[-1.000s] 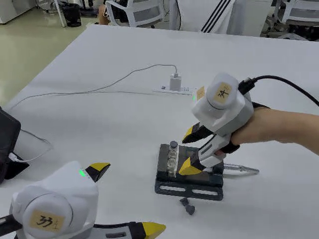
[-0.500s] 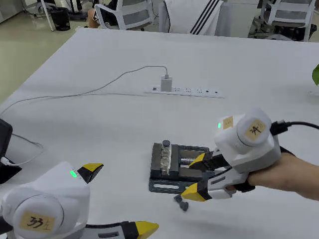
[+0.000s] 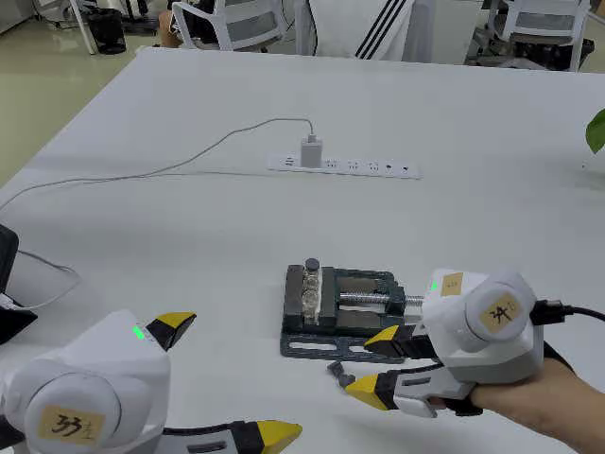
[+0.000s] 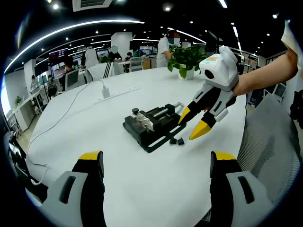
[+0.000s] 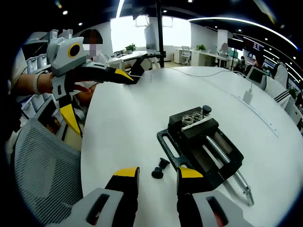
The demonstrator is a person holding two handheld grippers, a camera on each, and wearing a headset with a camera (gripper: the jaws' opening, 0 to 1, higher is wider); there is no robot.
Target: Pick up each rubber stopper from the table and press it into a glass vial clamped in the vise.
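Observation:
A black vise (image 3: 352, 314) stands mid-table and clamps a row of clear glass vials (image 3: 309, 297). The far vial carries a dark stopper (image 3: 312, 266). Two loose dark rubber stoppers (image 3: 341, 374) lie on the table just in front of the vise. My right gripper (image 3: 371, 364) hovers low beside them, open, fingertips either side of the stoppers (image 5: 159, 169) and holding nothing. My left gripper (image 3: 230, 378) stays at the near left, wide open and empty, pointing at the vise (image 4: 151, 125) from a distance.
A white power strip (image 3: 345, 166) with a plugged charger and a long cable lies farther back. A dark object sits at the left table edge (image 3: 8, 284). The vise's screw handle (image 5: 239, 182) sticks out toward my right. Chairs stand beyond the table.
My right gripper has come away from the top of the vise and dropped toward me, down to the loose stoppers in front of it. The left gripper has held still.

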